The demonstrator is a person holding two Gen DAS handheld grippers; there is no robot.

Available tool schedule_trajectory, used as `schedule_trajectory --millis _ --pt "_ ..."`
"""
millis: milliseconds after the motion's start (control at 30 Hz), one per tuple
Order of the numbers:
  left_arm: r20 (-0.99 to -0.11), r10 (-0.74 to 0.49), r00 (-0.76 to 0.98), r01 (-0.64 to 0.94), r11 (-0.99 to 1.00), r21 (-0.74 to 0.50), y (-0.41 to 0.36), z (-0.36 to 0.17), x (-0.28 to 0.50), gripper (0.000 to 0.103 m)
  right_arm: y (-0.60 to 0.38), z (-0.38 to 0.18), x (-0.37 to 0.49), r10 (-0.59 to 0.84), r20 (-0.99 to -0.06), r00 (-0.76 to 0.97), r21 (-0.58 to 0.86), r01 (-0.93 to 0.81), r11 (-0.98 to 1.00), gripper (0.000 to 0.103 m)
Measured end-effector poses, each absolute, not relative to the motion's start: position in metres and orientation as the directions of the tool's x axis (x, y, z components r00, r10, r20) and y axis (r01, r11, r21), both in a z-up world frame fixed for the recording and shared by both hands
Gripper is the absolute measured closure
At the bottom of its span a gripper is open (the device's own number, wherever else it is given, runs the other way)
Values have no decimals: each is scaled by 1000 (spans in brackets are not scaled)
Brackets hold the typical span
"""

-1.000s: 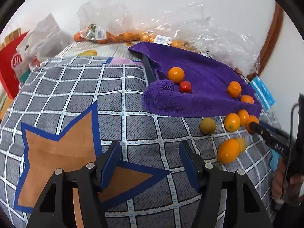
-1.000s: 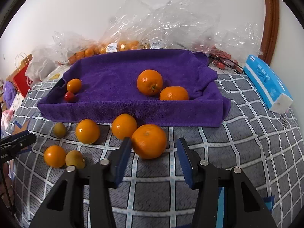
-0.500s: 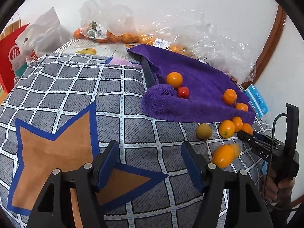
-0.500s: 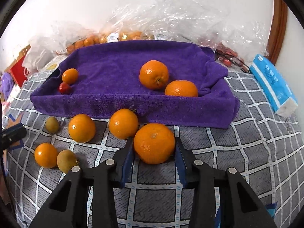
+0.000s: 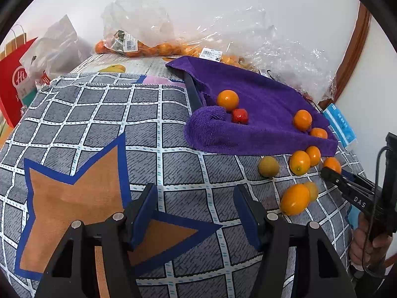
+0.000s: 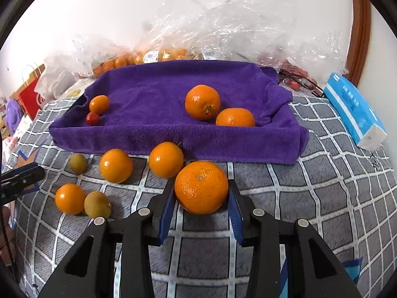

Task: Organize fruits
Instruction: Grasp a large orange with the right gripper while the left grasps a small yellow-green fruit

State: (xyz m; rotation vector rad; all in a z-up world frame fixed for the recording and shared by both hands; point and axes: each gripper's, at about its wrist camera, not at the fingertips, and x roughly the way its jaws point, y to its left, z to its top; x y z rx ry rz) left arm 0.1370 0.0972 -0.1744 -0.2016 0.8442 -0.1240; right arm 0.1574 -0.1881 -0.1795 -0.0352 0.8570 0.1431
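The right claw has its blue pads pressed on both flanks of the big orange, and the fruit sits on the checked cloth just off the front wall of the purple tray. That's the line that matters: the tray lies straight ahead of this claw, just past the orange, with two oranges already inside near its right end. So a lift and a short push forward over the wall looks like the call. The left claw gapes wide with nothing in it, well apart over toward the cloth's left side.
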Motion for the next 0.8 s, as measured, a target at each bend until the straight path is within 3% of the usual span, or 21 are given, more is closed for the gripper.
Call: schedule_trajectory --millis 300,367,567,800 --pt "-736 -142 662 -8 980 -197 95 -173 134 44 -194 -175 135 133 -735 664 48 -144 988 63" --pt "-746 -128 653 -2 985 -171 91 -173 131 53 -199 -174 129 134 -730 670 52 -141 989 63" --pt "-711 -296 638 99 947 -306 69 -157 125 55 -211 -171 125 158 -712 685 94 -131 987 63" --pt "-744 -296 599 186 955 -230 21 -157 159 53 -224 -171 117 180 -706 685 132 -123 984 63"
